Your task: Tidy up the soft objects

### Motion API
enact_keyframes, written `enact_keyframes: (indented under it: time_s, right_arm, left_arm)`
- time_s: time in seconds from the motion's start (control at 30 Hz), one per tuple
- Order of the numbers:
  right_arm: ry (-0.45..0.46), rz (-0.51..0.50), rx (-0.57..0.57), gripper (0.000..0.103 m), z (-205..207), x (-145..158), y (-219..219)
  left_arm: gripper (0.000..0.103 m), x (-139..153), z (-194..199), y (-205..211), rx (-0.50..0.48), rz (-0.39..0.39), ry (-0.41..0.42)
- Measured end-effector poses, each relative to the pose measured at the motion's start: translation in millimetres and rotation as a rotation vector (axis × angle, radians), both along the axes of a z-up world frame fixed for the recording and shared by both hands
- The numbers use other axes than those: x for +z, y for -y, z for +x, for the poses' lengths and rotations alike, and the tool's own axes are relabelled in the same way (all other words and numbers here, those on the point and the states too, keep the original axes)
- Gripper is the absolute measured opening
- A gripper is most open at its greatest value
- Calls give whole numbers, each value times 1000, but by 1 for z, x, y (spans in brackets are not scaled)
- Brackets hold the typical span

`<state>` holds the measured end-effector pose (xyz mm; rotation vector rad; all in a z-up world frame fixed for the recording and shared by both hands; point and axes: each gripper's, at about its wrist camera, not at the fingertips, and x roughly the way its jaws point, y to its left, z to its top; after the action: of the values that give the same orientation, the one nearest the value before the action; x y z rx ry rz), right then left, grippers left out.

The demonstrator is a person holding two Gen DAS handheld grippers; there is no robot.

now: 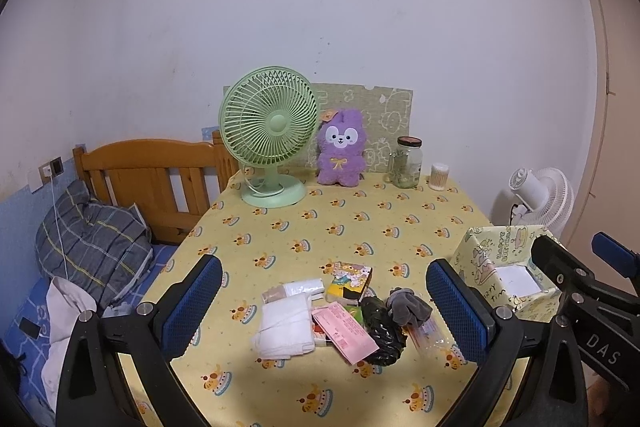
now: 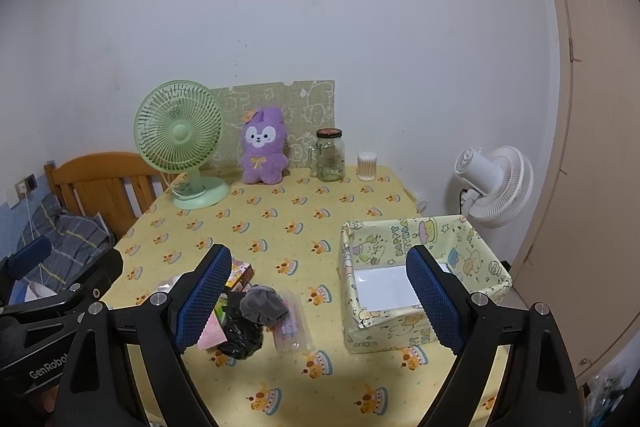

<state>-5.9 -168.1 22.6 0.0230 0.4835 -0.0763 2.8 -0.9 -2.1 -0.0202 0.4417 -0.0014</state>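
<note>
A pile of soft things lies at the front of the yellow table: a folded white cloth (image 1: 286,327), a grey sock bundle (image 1: 408,305) (image 2: 262,305), a black plastic bag (image 1: 382,333) (image 2: 240,335), a pink packet (image 1: 346,331), a tissue pack (image 1: 348,283) and a clear packet (image 2: 292,329). A paper-wrapped open box (image 2: 424,279) (image 1: 508,275) stands at the right, holding only white paper. My left gripper (image 1: 324,311) is open and empty above the pile. My right gripper (image 2: 318,301) is open and empty between pile and box.
At the table's back stand a green fan (image 1: 270,135), a purple plush (image 1: 340,149), a glass jar (image 1: 406,161) and a cotton-swab tub (image 1: 439,177). A bed with grey bedding (image 1: 92,247) lies left. A white floor fan (image 2: 494,183) stands right.
</note>
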Motion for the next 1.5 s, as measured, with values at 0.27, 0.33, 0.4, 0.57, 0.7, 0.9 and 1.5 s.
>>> enact_keyframes:
  time_s: [0.27, 0.33, 0.4, 0.57, 0.7, 0.9, 1.5]
  right_arm:
    - [-1, 3, 1, 91, 2, 1, 0]
    - [3, 1, 1, 91, 2, 2, 0]
    - [4, 1, 0, 91, 1, 2, 1]
    - [5, 2, 0, 91, 1, 2, 1]
    - [5, 3, 0, 91, 0, 2, 1]
    - [7, 4, 0, 91, 0, 3, 1]
    - [-5, 10, -4, 91, 5, -1, -2]
  left_arm:
    - [103, 0, 0, 0, -1, -1, 0]
    - [103, 0, 0, 0, -1, 0, 0]
    - [103, 0, 0, 0, -1, 1, 1]
    - [103, 0, 1, 0, -2, 2, 1]
    - [103, 0, 1, 0, -1, 1, 1]
    - [103, 1, 1, -1, -1, 1, 0]
    - [99, -3, 4, -3, -7, 6, -3]
